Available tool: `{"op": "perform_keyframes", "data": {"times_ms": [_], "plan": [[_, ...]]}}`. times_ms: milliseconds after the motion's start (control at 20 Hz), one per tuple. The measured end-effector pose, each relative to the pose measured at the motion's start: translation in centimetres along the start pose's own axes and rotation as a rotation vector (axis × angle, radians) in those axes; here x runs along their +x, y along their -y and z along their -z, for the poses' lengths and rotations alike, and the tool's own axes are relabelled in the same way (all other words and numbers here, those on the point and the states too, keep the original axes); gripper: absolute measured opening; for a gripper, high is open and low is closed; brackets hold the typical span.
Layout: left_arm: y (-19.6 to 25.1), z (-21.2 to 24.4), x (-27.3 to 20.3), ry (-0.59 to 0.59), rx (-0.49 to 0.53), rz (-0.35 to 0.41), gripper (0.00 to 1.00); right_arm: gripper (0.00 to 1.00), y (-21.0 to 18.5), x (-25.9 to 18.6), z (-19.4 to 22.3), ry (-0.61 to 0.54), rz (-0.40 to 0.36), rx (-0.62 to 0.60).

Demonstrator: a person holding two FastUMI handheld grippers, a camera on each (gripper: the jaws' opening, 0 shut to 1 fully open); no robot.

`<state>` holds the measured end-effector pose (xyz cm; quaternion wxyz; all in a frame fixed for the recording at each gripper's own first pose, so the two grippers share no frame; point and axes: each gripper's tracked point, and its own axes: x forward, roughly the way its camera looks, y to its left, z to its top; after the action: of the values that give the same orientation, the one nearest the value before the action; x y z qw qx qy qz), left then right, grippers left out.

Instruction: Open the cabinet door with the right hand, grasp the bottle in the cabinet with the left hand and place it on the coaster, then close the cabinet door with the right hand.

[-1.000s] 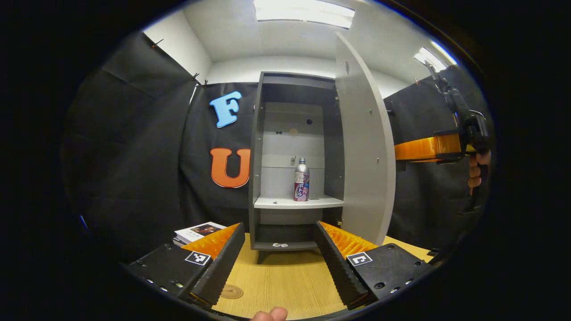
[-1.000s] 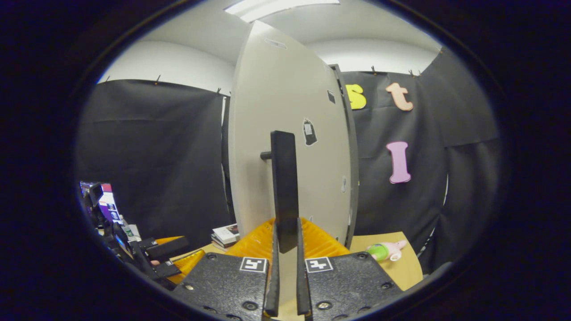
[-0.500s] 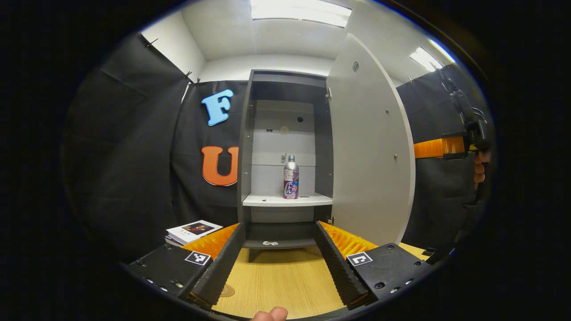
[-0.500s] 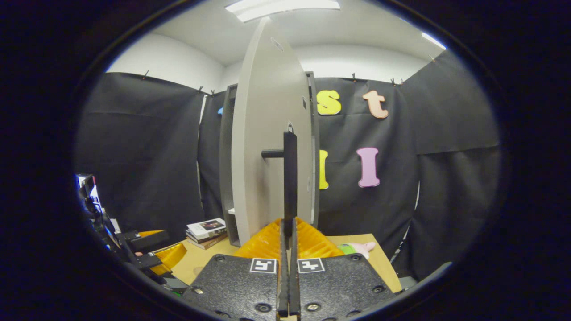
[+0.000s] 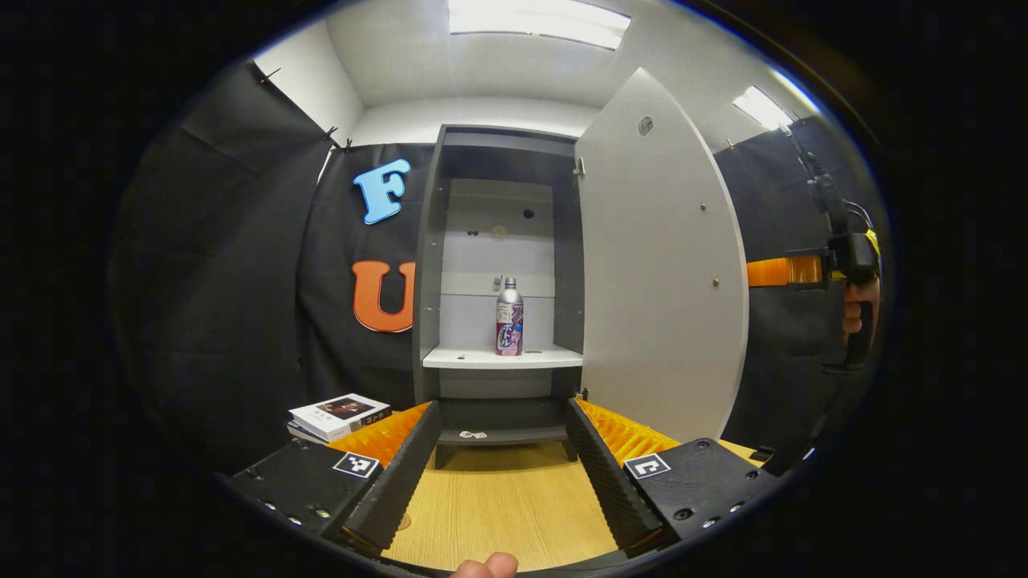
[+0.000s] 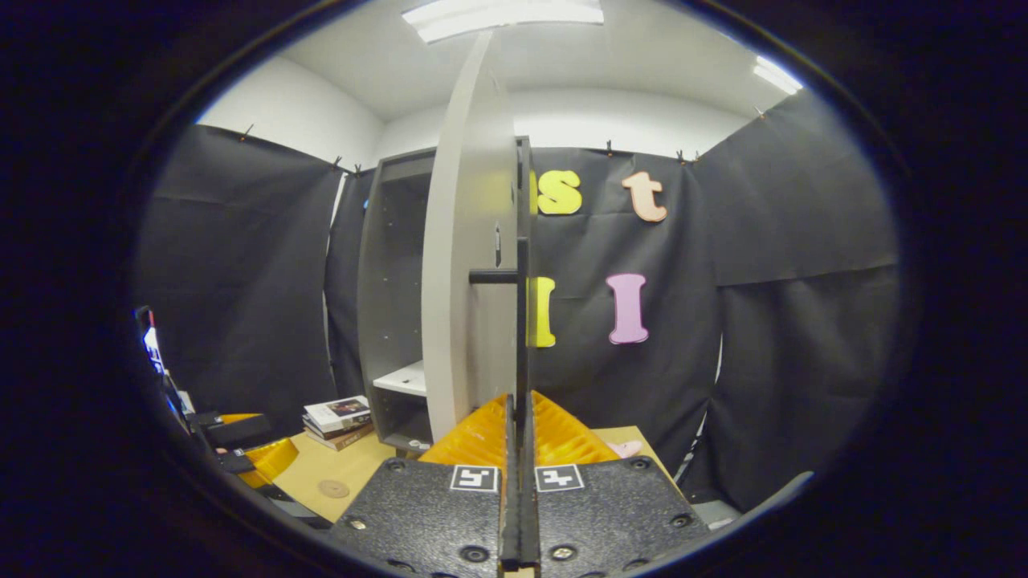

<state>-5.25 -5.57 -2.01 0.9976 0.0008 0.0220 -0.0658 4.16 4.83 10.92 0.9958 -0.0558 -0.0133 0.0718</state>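
Right gripper (image 6: 518, 490) is clamping its fingers on the black bar handle (image 6: 522, 321) of the cabinet door (image 6: 466, 265), jaws pinched nearly together around it. Door is standing wide open, swung out to the right of the cabinet (image 5: 430, 265) in the left gripper view. Left gripper (image 5: 502, 457) is hovering low over the wooden table (image 5: 506, 506), jaws spread wide and holding nothing, pointing at the open cabinet. Bottle (image 5: 508, 317) is standing upright on the white middle shelf (image 5: 466, 358), well apart from the left gripper. Coaster (image 6: 332, 488) is lying on the table in front of the cabinet, near a stack of books (image 5: 337, 411)
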Motion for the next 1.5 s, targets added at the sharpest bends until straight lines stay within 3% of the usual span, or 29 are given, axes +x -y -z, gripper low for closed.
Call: {"op": "perform_keyframes", "data": {"times_ms": [100, 250, 350, 550, 600, 650, 750, 800, 850, 1000, 1300, 1500], "plan": [[0.0, -0.4, -0.3, 0.008, 0.001, -0.007, 0.95, 0.04, 0.3, -0.8, 0.3, 0.005, 0.028, -0.026], [0.0, -0.5, -0.6, 0.016, -0.002, -0.014, 0.95, 0.04, -0.4, -1.9, 1.9, -0.013, -0.014, -0.019], [-0.4, -0.5, -0.8, 0.018, 0.000, -0.025, 0.95, 0.04, 0.7, -2.3, 3.2, -0.035, 0.014, -0.017], [-0.5, -0.5, -0.9, 0.018, -0.007, -0.034, 0.95, 0.06, 0.6, -2.1, 5.8, -0.060, 0.016, 0.071], [-0.5, -0.4, -1.0, 0.015, -0.007, -0.032, 0.95, 0.10, 1.1, -2.0, 6.1, -0.058, 0.032, 0.080], [-0.7, -0.5, -1.0, 0.014, -0.004, -0.035, 0.95, 0.30, 1.6, -1.9, 6.4, -0.054, 0.046, 0.082], [-0.9, -0.7, -0.9, 0.016, 0.004, -0.043, 0.95, 0.51, 1.8, -1.9, 6.6, -0.044, 0.053, 0.088], [-1.0, -0.8, -0.8, 0.017, 0.008, -0.046, 0.95, 0.54, 1.6, -1.8, 6.5, -0.041, 0.042, 0.096], [-1.1, -0.9, -0.6, 0.016, 0.012, -0.047, 0.95, 0.67, 1.3, -2.0, 6.5, -0.037, 0.024, 0.098], [-0.8, -1.0, -0.1, 0.013, 0.009, -0.036, 0.95, 0.84, 2.0, -1.9, 6.2, -0.014, 0.035, 0.068], [0.4, -3.5, 4.6, 0.058, -0.006, 0.010, 0.95, 0.87, 1.9, -1.9, 6.2, -0.001, 0.032, 0.090], [0.1, -7.3, 10.6, 0.143, 0.059, 0.011, 0.95, 0.87, 2.3, -1.8, 5.6, 0.013, 0.024, 0.111]]}}
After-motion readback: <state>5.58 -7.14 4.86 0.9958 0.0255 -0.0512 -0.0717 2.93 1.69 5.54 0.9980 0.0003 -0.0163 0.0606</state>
